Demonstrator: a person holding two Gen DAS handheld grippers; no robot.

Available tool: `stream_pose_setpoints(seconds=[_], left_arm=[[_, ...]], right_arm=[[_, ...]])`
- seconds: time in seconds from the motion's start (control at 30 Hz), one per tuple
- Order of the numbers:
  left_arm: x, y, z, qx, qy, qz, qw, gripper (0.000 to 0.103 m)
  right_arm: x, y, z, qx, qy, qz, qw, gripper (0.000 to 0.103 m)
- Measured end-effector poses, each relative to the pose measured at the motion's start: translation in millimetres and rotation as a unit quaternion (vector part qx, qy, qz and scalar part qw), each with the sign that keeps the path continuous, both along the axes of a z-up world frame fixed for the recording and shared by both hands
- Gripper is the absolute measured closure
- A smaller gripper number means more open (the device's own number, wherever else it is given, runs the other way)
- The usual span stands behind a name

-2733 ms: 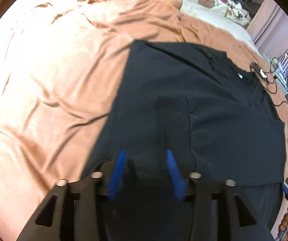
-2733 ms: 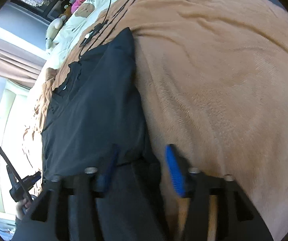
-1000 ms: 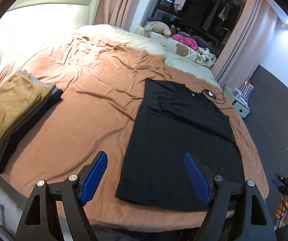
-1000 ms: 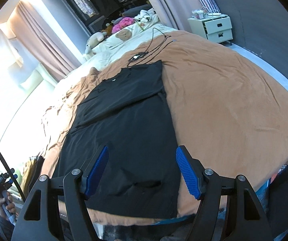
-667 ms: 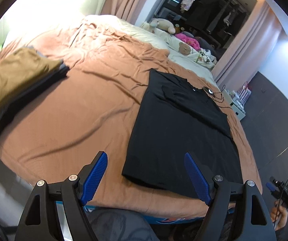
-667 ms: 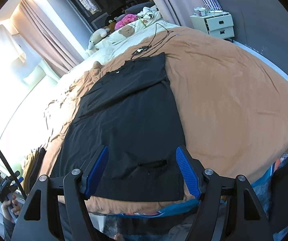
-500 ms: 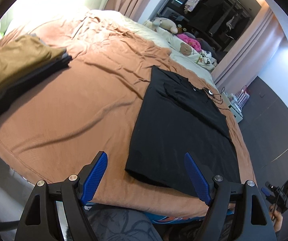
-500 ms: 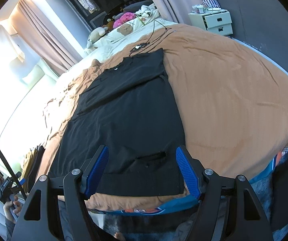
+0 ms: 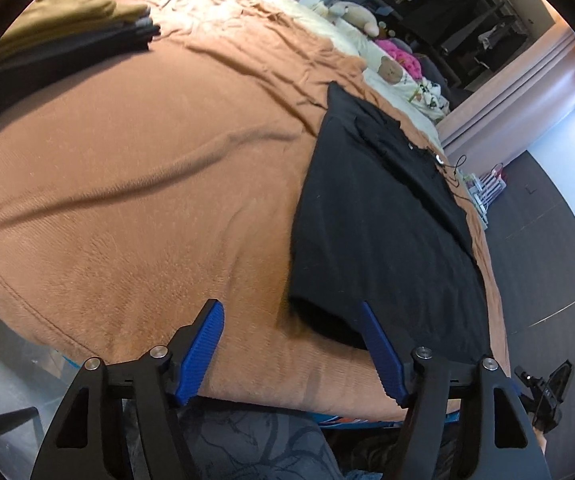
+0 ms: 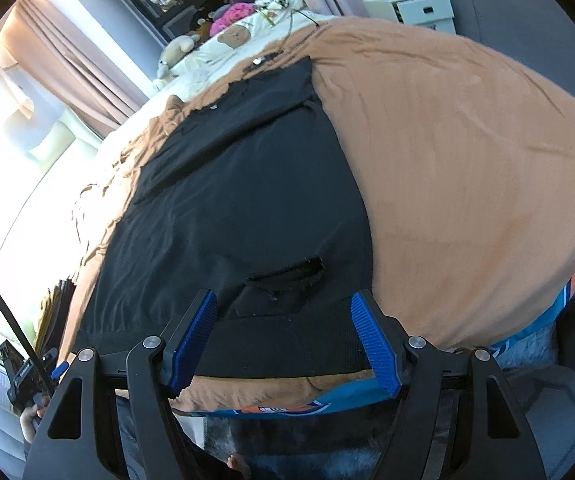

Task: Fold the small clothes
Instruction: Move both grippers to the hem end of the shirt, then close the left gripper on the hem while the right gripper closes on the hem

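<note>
A black garment point(image 9: 383, 216) lies flat and lengthwise on the brown blanket point(image 9: 135, 184), sleeves folded in, its hem at the bed's near edge. My left gripper point(image 9: 291, 344) is open and empty, just short of the garment's near left corner. In the right wrist view the garment point(image 10: 247, 208) shows its ribbed hem and a pocket slit. My right gripper point(image 10: 283, 336) is open and empty, low over the hem near the right corner.
A stack of folded clothes point(image 9: 67, 28), olive on top, sits at the bed's far left. Pillows and soft toys point(image 9: 391, 68) lie at the head. A cable point(image 10: 295, 20) trails past the collar. A white nightstand point(image 10: 411, 8) stands at the far right.
Both grippers let go of the garment, opened wide and pulled back, then came down toward its near hem at the bed's edge. The garment has not moved in the last second.
</note>
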State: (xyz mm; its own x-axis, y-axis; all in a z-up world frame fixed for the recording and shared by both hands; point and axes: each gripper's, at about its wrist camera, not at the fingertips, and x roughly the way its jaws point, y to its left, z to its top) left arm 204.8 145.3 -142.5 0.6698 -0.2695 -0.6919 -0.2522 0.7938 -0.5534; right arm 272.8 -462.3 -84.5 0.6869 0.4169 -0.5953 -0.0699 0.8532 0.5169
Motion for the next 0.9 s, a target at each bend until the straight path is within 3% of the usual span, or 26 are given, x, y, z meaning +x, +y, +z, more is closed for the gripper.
stream_pose_setpoints(seconds=[0.27,0.5,0.77,0.9], left_arm=[[15.3,3.8,-16.8,-0.041,0.013,-0.004,0.9991,0.038],[36.4,0.5,-15.8,-0.044,0.015,-0.012,0.9988,0.039],[60.1,-5.7,-22.5,-0.047,0.032,-0.019,0.9982,0.06],[68.6,-9.4,-26.3,-0.061,0.035,-0.024,0.9973,0.062]], right_arm=[[22.8,5.3,-17.4,0.001,0.021,-0.01,1.0,0.035],[29.8,-0.7,-29.4,0.015,0.012,-0.026,0.999,0.035],[30.3,-20.7,-50.6,0.069,0.01,-0.014,0.997,0.045],[30.1,-36.7,-60.6,0.128,0.011,-0.004,0.992,0.045]])
